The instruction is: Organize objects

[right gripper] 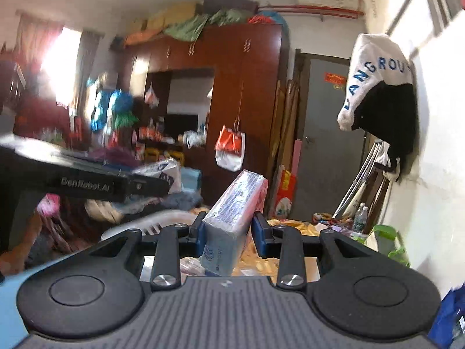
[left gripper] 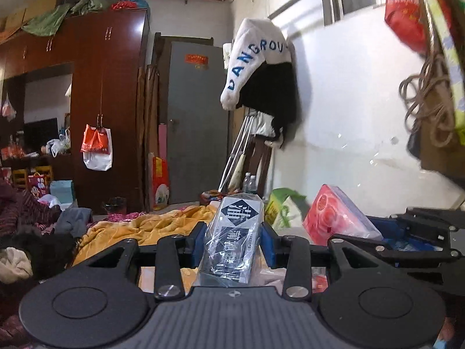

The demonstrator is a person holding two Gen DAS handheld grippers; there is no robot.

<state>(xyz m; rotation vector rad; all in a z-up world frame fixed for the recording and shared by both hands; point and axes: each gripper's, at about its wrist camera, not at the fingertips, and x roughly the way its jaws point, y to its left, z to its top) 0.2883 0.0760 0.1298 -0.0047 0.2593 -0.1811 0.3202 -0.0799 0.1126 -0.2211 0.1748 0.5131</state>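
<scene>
1. Wardrobe: dark red-brown, far wall, bedding piled on top; an orange-and-white bag hangs from its handle. No writing legible on either.
2. Door: grey, shut, beside the wardrobe; a red notice on it, text too small to read.
3. Garment: white and black, hung on the right wall; blue letters read "ANGROU", ends cut off.
4. Blanket: yellow, rumpled, below both grippers.
5. Left gripper: jaws narrowly parted, blue pads pinching a dark pack in clear wrap, held up above the blanket. White characters on diamond panels; not read with certainty.
6. Right gripper: jaws narrowly parted, pads pinching a pink pack, tilted up and away. Fine print on its side, illegible.
7. In the right view, the left gripper's body bears the lettering "GenRobot.AI".
</scene>
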